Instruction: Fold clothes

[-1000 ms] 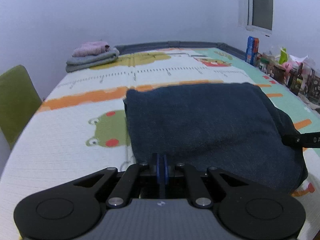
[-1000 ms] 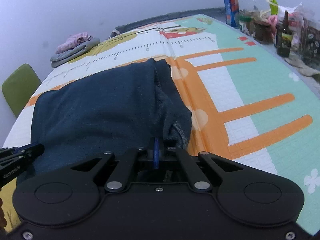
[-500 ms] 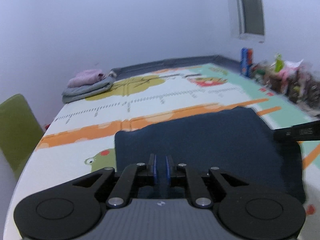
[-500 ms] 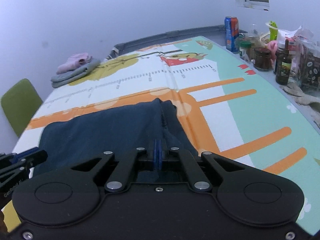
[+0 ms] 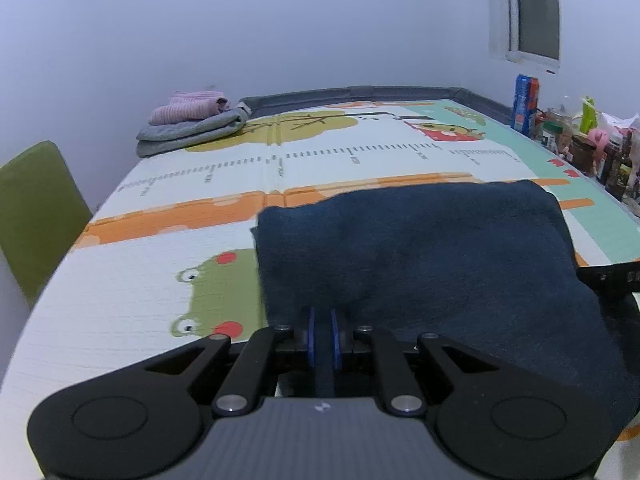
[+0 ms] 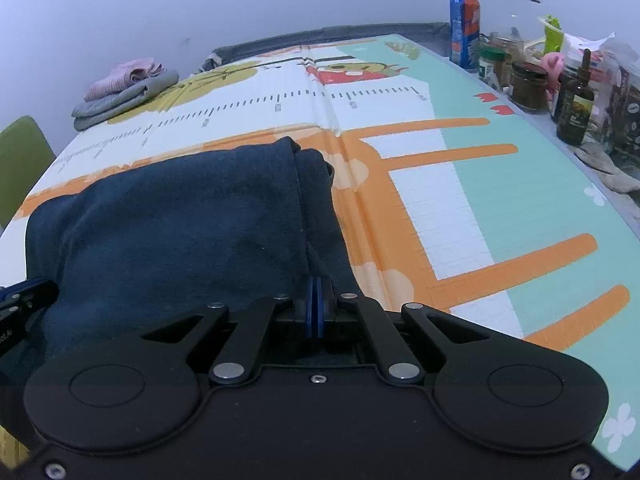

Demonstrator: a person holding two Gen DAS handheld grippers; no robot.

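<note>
The left gripper (image 5: 322, 322) is built of black linkage arms with silver screws, blue pads and a grey ribbed housing at lower centre. The right gripper (image 6: 314, 298) is matched, with black housing.

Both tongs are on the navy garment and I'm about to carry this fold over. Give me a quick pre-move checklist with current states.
1. Left tongs pinching the near edge of the navy garment: ok.
2. Right tongs shut on the garment's right edge: ok.
3. Play mat beyond the garment free: ok.
4. Folded grey and pink clothes far away in the corner: ok.
5. Jars and bottles off to the right, apart: ok.
6. Lower layers aligned: cannot tell.
</note>
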